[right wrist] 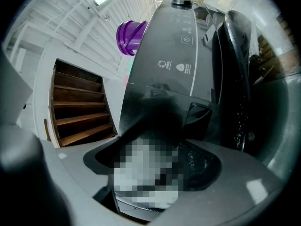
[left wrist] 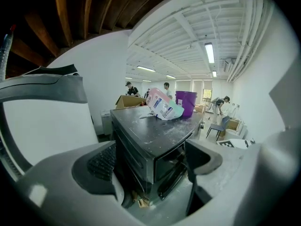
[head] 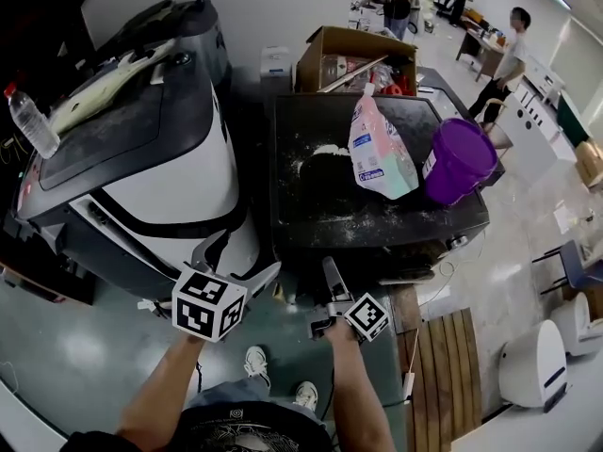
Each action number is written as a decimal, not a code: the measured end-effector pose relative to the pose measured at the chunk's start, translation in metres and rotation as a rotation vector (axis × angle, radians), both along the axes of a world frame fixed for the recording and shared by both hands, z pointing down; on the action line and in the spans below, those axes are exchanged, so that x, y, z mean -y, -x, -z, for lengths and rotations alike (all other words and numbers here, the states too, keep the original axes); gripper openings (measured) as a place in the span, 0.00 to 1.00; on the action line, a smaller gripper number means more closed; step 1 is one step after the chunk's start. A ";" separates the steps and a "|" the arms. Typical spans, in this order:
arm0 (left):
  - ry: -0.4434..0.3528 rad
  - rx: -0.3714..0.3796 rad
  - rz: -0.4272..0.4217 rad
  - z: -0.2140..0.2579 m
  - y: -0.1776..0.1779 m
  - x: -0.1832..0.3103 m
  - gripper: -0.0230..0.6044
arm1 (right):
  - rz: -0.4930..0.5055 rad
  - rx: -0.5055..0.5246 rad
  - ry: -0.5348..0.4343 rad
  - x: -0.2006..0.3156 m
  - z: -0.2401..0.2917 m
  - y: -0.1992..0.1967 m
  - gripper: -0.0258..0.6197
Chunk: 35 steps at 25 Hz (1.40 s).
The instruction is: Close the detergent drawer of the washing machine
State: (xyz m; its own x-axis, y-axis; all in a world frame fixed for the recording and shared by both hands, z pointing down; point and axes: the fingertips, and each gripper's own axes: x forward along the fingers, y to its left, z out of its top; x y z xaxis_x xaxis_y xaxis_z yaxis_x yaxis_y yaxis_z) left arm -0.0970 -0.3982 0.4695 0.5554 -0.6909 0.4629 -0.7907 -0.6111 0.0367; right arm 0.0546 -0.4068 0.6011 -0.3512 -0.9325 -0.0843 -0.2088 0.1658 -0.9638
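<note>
The black washing machine (head: 377, 168) stands in front of me, its top dusted with white powder. In the right gripper view its control panel (right wrist: 181, 65) fills the middle, and a dark drawer front (right wrist: 197, 119) sits just past my right gripper (right wrist: 155, 173). How far the drawer stands out cannot be told. The right gripper (head: 332, 269) is open and points at the machine's front, holding nothing. My left gripper (head: 236, 262) hangs open and holds nothing in front of the machine's left corner (left wrist: 141, 159).
A pink detergent bag (head: 377, 153) and a purple bucket (head: 459, 158) sit on the machine's top. A white and grey machine (head: 141, 158) stands to the left, a cardboard box (head: 358, 59) behind, wooden steps (head: 450, 365) to the right. People stand at the far back.
</note>
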 end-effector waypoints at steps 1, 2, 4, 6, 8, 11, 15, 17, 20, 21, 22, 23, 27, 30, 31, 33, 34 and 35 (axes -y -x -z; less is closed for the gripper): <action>0.001 -0.001 -0.006 0.000 0.000 0.003 0.74 | -0.001 -0.004 -0.003 0.000 0.000 0.000 0.63; 0.001 -0.002 -0.014 -0.001 -0.001 0.006 0.74 | -0.004 -0.015 -0.001 0.000 -0.002 -0.001 0.64; 0.001 -0.006 -0.032 -0.001 -0.003 0.013 0.74 | -0.014 -0.028 0.006 0.000 -0.003 -0.002 0.64; 0.002 -0.012 -0.054 -0.001 -0.009 0.018 0.74 | -0.021 -0.050 0.016 -0.001 -0.003 -0.002 0.64; 0.003 -0.017 -0.079 0.000 -0.017 0.022 0.74 | -0.022 -0.090 0.032 -0.002 -0.003 -0.003 0.64; 0.001 -0.016 -0.122 0.001 -0.030 0.028 0.74 | -0.035 -0.136 0.068 -0.005 -0.004 -0.008 0.63; -0.007 -0.036 -0.164 0.007 -0.046 0.038 0.74 | -0.061 -0.192 0.108 -0.013 -0.002 -0.019 0.60; -0.011 -0.050 -0.185 0.011 -0.056 0.043 0.74 | -0.072 -0.232 0.118 -0.018 0.003 -0.027 0.60; -0.017 -0.058 -0.227 0.014 -0.073 0.045 0.74 | -0.101 -0.294 0.122 -0.025 0.016 -0.043 0.58; -0.017 -0.058 -0.245 0.015 -0.080 0.045 0.74 | -0.110 -0.318 0.126 -0.027 0.020 -0.048 0.57; -0.015 -0.061 -0.266 0.015 -0.088 0.045 0.74 | -0.120 -0.346 0.133 -0.030 0.025 -0.055 0.56; -0.009 -0.065 -0.290 0.015 -0.096 0.043 0.74 | -0.129 -0.378 0.139 -0.033 0.030 -0.062 0.55; 0.007 -0.075 -0.364 0.020 -0.124 0.036 0.74 | -0.180 -0.497 0.150 -0.049 0.057 -0.088 0.53; 0.002 -0.093 -0.408 0.029 -0.142 0.034 0.74 | -0.228 -0.586 0.155 -0.059 0.079 -0.109 0.49; 0.000 -0.099 -0.421 0.032 -0.148 0.032 0.74 | -0.246 -0.619 0.158 -0.063 0.087 -0.117 0.48; -0.002 -0.109 -0.443 0.038 -0.156 0.029 0.74 | -0.278 -0.678 0.162 -0.071 0.105 -0.129 0.47; -0.004 -0.114 -0.452 0.041 -0.160 0.027 0.74 | -0.292 -0.705 0.161 -0.075 0.114 -0.135 0.46; -0.007 -0.119 -0.460 0.045 -0.164 0.026 0.73 | -0.303 -0.733 0.160 -0.079 0.123 -0.140 0.46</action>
